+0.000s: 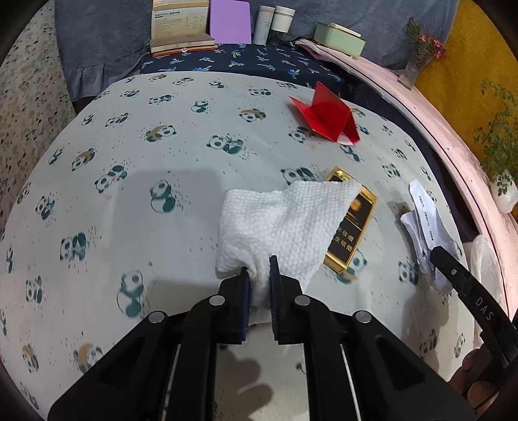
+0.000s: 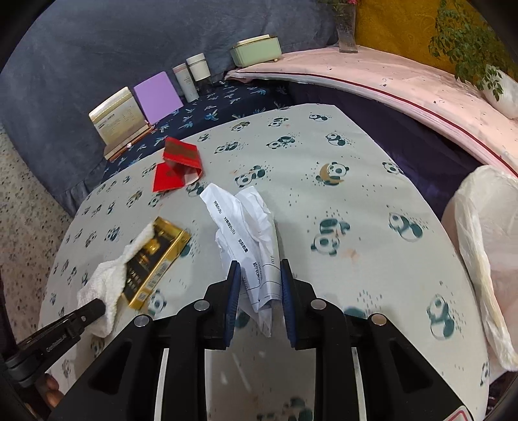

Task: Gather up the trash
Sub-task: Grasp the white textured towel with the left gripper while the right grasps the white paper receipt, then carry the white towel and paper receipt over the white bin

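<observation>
My left gripper (image 1: 259, 268) is shut on the near edge of a white textured paper towel (image 1: 281, 220), which drapes over one end of a gold and black box (image 1: 353, 233). My right gripper (image 2: 259, 275) is shut on a crumpled white printed paper (image 2: 246, 220) held over the panda-print cloth (image 2: 356, 181). A red folded paper (image 2: 178, 162) lies farther back on the cloth. In the right wrist view the towel (image 2: 103, 278) and the box (image 2: 155, 259) show at the lower left. The left wrist view has the crumpled paper (image 1: 424, 226) at its right.
A white plastic bag (image 2: 485, 243) stands open at the table's right edge. Behind the cloth are an open book (image 1: 181, 29), a purple card (image 1: 230, 21), two white tubes (image 1: 275, 24) and a pale green box (image 1: 340, 39). A pink ledge (image 2: 404, 84) carries a vase and a plant.
</observation>
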{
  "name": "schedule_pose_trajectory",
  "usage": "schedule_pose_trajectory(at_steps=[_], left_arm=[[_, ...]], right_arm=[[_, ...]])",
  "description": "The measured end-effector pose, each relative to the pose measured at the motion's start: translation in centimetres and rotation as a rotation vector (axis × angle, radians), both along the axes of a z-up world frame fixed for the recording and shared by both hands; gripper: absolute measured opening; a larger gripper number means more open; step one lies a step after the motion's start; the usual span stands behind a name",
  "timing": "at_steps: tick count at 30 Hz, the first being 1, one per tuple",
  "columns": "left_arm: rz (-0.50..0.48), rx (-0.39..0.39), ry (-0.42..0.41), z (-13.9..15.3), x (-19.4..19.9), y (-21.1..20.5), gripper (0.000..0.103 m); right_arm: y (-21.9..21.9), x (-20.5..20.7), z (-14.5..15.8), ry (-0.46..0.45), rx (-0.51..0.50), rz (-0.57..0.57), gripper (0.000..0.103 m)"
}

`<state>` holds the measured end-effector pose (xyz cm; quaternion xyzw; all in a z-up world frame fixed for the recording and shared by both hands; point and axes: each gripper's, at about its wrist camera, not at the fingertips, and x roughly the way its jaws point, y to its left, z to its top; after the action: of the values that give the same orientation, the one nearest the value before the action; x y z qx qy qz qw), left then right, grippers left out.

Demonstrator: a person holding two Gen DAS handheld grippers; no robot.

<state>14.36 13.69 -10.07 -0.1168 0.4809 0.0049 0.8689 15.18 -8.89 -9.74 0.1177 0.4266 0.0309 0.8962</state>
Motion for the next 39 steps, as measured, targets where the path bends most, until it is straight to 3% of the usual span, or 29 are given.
schedule_pose_trajectory(at_steps=[19,39], left_arm=[[-0.098,0.009,-0.106,5.1,-4.9,-5.5,0.009],[-0.291,0.030,-0.191,8.9,-5.5,-15.4,0.009]], right_arm=[[-2.7,-6.7,3.6,-0.080,0.024,-0.021,0.023],[-9.7,-10.1,5.5,-0.134,0.036,-0.142,0.023]])
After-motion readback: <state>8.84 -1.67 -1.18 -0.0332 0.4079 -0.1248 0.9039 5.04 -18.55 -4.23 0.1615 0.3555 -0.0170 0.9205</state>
